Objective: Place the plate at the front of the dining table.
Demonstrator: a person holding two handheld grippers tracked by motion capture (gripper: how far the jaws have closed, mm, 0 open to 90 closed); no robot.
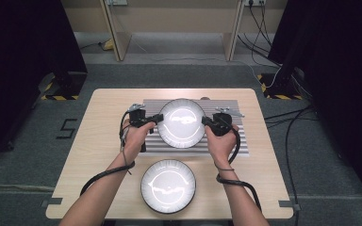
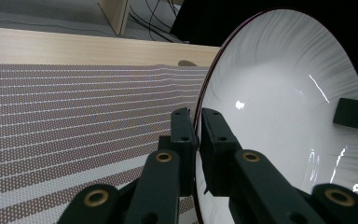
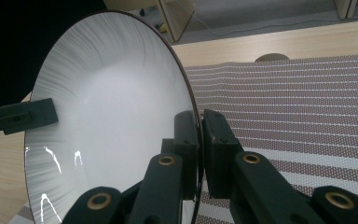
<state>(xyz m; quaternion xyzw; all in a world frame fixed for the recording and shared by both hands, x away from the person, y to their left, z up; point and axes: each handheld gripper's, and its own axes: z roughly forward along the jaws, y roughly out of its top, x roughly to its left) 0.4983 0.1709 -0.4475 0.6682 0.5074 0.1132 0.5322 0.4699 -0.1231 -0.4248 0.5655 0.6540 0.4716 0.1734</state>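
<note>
- The far plate (image 1: 181, 123) is over the striped mat (image 1: 226, 136), near the far edge of the table (image 1: 99, 141), with one gripper on each side of it.
- The left gripper (image 1: 156, 118) is clamped on the plate's left rim; in the left gripper view its jaws pinch the thin dark edge (image 2: 196, 140) between them.
- The right gripper (image 1: 206, 121) is clamped on the opposite rim in the same way — the right gripper view shows the rim (image 3: 199, 154) squeezed between both jaws.
- A second plate (image 1: 168, 185) lies flat near the near edge of the table, well apart from the grippers.
- To do this step well, I think both hands must move together and keep the same height, so the plate does not twist in the jaws.
- The glazed rim looks slippery — a steady squeeze and a slow movement seem safer than a quick one.
</note>
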